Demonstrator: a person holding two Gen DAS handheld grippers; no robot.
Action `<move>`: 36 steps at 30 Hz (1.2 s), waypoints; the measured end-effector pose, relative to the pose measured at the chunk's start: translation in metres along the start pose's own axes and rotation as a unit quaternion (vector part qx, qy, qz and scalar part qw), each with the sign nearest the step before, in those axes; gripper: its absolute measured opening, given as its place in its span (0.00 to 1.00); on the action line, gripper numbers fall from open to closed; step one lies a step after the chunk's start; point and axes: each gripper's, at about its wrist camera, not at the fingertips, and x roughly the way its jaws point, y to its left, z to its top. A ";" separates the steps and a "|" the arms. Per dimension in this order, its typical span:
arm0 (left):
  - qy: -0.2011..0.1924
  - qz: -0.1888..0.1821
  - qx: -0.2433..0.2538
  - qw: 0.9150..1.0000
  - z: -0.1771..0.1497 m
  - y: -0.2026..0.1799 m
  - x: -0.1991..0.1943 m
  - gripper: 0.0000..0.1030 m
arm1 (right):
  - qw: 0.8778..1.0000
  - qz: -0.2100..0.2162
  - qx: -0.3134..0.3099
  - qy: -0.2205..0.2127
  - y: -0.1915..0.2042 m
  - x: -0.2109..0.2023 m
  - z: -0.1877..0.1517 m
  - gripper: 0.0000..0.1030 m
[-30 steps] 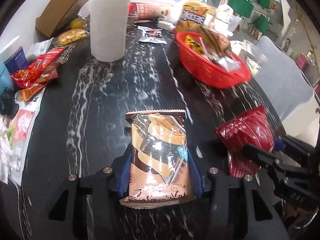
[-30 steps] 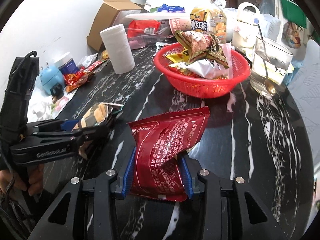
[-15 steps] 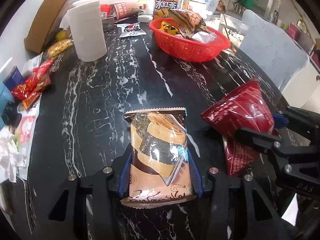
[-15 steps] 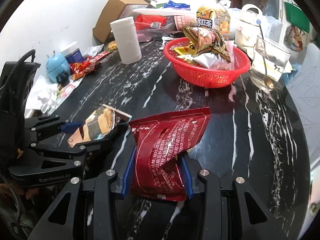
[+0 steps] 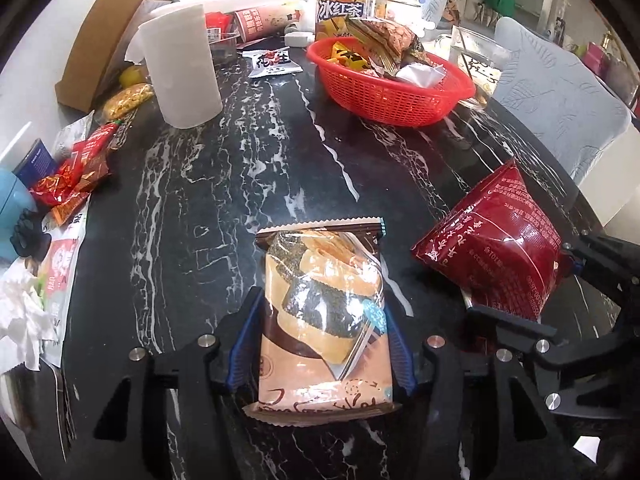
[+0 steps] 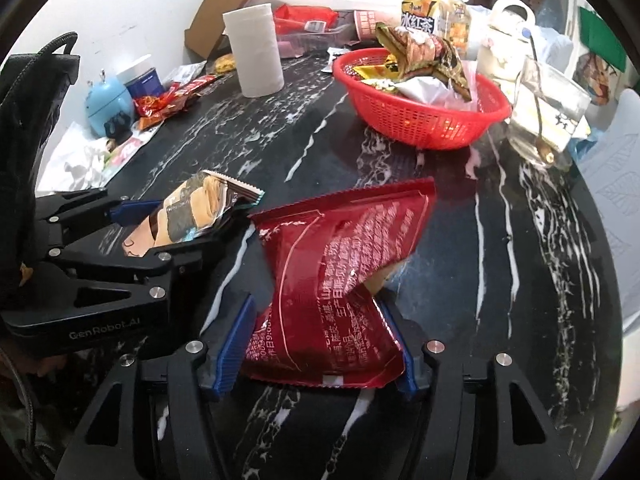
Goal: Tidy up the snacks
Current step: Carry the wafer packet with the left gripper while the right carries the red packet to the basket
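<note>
A brown seaweed-snack packet (image 5: 324, 320) lies lengthwise between the blue pads of my left gripper (image 5: 320, 308), which still touch its sides as the jaws begin opening. A crumpled dark red snack packet (image 6: 340, 280) sits between the pads of my right gripper (image 6: 316, 308). Those jaws are opening, and the packet has spread out with its squeeze gone. Both packets hang low over the black marble table (image 5: 224, 200), side by side. The red basket (image 6: 420, 124), heaped with snacks, stands farther back on the table.
A paper towel roll (image 5: 180, 68), a cardboard box (image 5: 100, 40) and loose red sachets (image 5: 76, 184) line the left side. A drink bottle (image 5: 344, 4) stands behind the basket, a glass with a spoon (image 6: 548, 112) to its right. The table edge and a chair (image 5: 560, 100) are at right.
The right jaws have widened and the red packet has sprung out from its pinched shape. The left view has swung so the basket sits more centrally. The brown packet stays between the left pads.
</note>
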 end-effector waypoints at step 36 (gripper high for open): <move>-0.053 -0.088 0.014 0.995 -0.025 -0.019 -0.067 0.47 | 0.995 0.029 0.066 -0.066 0.013 -0.070 -0.048 0.44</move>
